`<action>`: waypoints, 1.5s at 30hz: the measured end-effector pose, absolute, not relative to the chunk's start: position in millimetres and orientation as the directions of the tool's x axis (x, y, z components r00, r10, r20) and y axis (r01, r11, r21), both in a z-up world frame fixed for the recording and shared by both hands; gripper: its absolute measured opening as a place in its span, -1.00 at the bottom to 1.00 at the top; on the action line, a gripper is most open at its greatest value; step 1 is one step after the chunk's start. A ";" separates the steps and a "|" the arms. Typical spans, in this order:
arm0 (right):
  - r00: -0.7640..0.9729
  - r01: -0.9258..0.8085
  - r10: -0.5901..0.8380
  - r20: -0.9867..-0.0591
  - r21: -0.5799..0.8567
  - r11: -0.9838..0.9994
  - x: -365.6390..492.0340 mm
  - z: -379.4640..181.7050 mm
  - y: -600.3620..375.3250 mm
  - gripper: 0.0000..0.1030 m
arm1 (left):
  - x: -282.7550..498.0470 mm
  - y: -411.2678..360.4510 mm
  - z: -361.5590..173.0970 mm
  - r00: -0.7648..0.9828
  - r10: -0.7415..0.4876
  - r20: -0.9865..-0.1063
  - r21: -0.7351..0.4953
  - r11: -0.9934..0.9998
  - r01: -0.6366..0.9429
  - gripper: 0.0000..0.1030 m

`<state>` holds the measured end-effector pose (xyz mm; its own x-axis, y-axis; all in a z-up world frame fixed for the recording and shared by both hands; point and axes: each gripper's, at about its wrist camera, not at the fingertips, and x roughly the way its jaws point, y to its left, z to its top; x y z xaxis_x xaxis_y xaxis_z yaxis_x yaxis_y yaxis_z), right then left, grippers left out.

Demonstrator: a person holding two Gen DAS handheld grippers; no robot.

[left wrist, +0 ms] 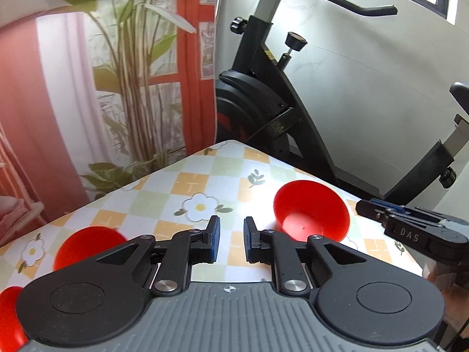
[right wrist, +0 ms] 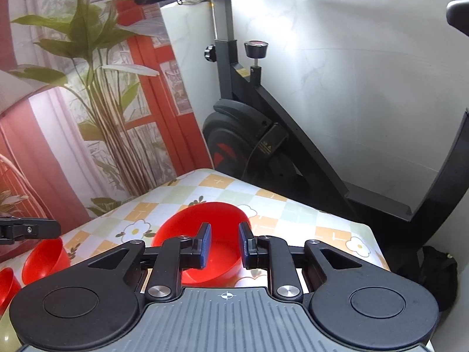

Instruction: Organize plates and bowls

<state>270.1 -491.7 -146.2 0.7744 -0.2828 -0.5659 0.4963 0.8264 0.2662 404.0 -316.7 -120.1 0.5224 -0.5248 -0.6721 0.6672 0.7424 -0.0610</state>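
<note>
Standing behind everything: a printed backdrop (left wrist: 96, 88) with red curtains and a leafy plant on the left, a black exercise bike (left wrist: 263, 102) against a pale wall on the right. Covering the bench (left wrist: 187, 182): a checked cloth in orange, green and white with daisy prints.

Going left to right in the left wrist view: sitting at the near left edge, a sliver of a red bowl (left wrist: 8, 316), mostly cut off by the frame; lying just right of it, a second red bowl (left wrist: 85, 246), partly hidden behind the left claw (left wrist: 231, 239). Hovering over bare cloth, fingers parted and gripping nothing. Resting further right, a third red bowl (left wrist: 312, 215), upright, mouth tilted toward the camera, apart from the left claw's fingers. Reaching in from the far right edge, the right claw (left wrist: 369, 208), seen side-on.

Going left to right in the right wrist view: poking in at the left edge, the tip of the left claw, above the two smaller red bowls. Hanging centre, the right claw, fingers spread and released, directly over the third red bowl, holding nothing; contact with the rim impossible to tell.
</note>
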 end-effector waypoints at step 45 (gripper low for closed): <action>0.791 0.490 -0.199 -0.579 0.404 0.773 263.9 -159.8 -480.2 -0.80 | 386.5 -344.1 -149.0 0.460 -0.520 -0.720 -0.154 0.766 0.624 -0.62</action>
<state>263.9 -480.2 -159.8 0.7910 -0.1986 -0.5788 0.4896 0.7727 0.4041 386.5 -344.1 -149.0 0.4599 -0.5200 -0.7198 0.6243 0.7658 -0.1544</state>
